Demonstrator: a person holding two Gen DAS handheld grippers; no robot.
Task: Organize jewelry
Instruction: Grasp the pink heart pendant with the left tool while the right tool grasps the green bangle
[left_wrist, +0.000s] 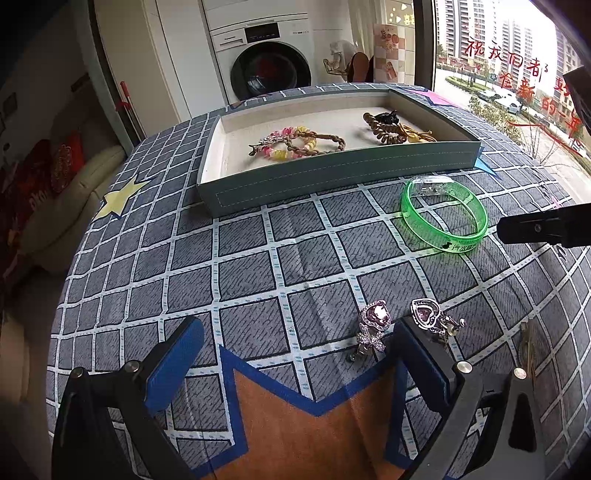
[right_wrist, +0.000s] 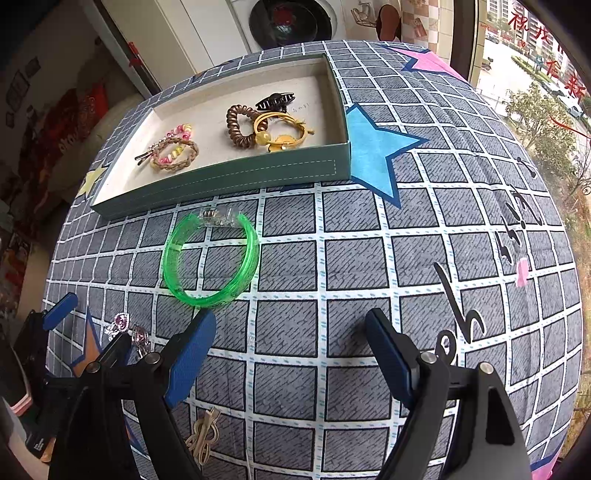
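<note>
Green bangle (right_wrist: 210, 258) lies flat on the checked surface (right_wrist: 332, 277), just in front of the tray (right_wrist: 221, 177); likely light, stiff, slick plastic; grip across one rim, away from the clear clasp; right gripper (right_wrist: 291, 332) wide, empty; left gripper (left_wrist: 295, 343) wide, beside heart earrings (left_wrist: 373, 321).

A: What's behind the tabletop (left_wrist: 258, 258)?
B: A white washer (left_wrist: 271, 61) against white cabinets (left_wrist: 173, 55). A cream sofa (left_wrist: 70, 206) with red cushions (left_wrist: 66, 162) stands left.
A: And the light?
B: Daylight through the window (left_wrist: 498, 55) at right, red lettering on its glass.
</note>
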